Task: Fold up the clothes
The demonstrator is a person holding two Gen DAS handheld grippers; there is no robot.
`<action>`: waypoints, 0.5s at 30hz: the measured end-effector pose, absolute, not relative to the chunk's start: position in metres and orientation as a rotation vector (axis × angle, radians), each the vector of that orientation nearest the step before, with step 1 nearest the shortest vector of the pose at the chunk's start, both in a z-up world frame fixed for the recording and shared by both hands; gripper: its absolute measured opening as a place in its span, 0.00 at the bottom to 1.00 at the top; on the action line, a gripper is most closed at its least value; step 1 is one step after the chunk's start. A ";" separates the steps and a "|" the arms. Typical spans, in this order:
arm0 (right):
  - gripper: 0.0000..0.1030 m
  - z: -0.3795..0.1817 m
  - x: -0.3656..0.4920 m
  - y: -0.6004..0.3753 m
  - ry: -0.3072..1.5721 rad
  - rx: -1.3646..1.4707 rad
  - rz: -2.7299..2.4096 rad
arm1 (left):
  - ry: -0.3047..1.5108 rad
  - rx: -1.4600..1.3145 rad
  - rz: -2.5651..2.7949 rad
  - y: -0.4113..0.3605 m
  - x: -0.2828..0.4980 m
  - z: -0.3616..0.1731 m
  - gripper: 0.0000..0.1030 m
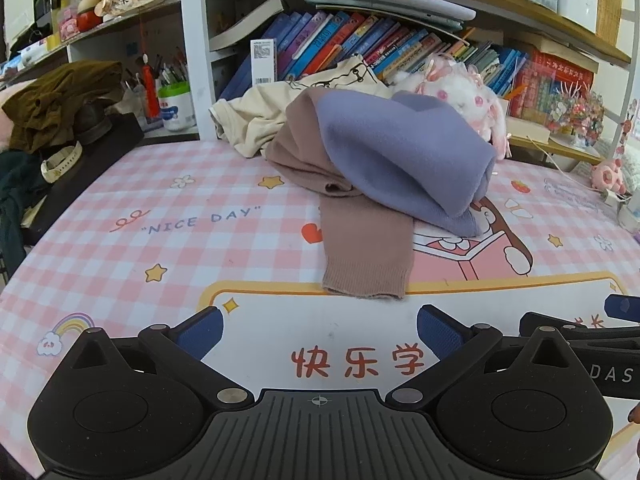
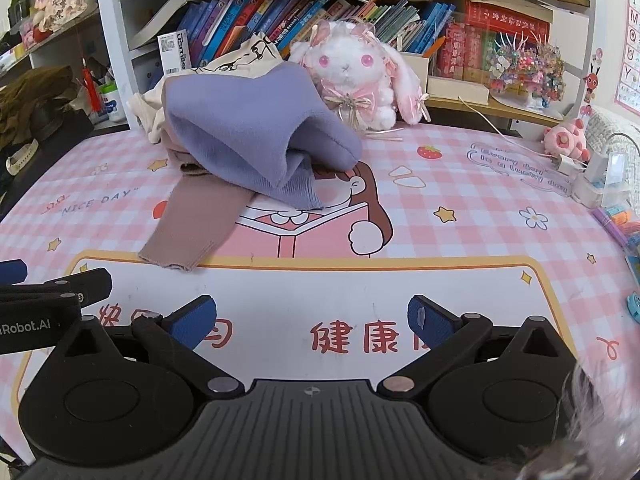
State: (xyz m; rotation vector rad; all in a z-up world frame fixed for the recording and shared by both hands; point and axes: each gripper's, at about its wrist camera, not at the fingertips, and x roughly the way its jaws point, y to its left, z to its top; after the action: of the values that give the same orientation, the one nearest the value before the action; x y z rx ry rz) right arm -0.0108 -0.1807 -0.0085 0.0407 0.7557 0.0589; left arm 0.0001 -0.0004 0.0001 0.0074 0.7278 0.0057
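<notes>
A crumpled purple and tan-pink sweater (image 1: 400,160) lies heaped at the far middle of the pink checked desk mat (image 1: 160,216). One tan-pink sleeve (image 1: 366,256) stretches toward me, its cuff flat on the mat. The sweater also shows in the right wrist view (image 2: 240,128), with the sleeve (image 2: 192,224) at left. A cream garment (image 1: 256,120) lies behind it. My left gripper (image 1: 320,330) is open and empty, just short of the cuff. My right gripper (image 2: 312,318) is open and empty, right of the sleeve.
A white plush rabbit (image 2: 360,76) sits behind the sweater, against a bookshelf (image 1: 360,40). An olive garment (image 1: 60,100) and a watch (image 1: 60,162) lie at the left. A pink plush toy (image 2: 566,140), chargers and small items stand at the right edge.
</notes>
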 end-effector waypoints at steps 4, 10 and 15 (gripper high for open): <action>1.00 -0.008 -0.011 -0.180 0.757 0.042 0.058 | 0.726 0.011 0.005 -0.002 0.001 0.001 1.00; 1.00 -0.009 -0.010 -0.181 0.760 0.043 0.057 | 0.738 0.004 -0.005 0.002 -0.002 0.001 1.00; 1.00 -0.010 -0.010 -0.181 0.764 0.042 0.056 | 0.739 0.003 -0.004 0.001 0.002 0.002 1.00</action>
State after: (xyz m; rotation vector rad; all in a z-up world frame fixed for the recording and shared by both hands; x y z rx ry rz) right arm -0.0096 -0.1809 -0.0104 0.0416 0.7636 0.0558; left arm 0.0016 0.0011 0.0022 0.0032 0.7388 -0.0036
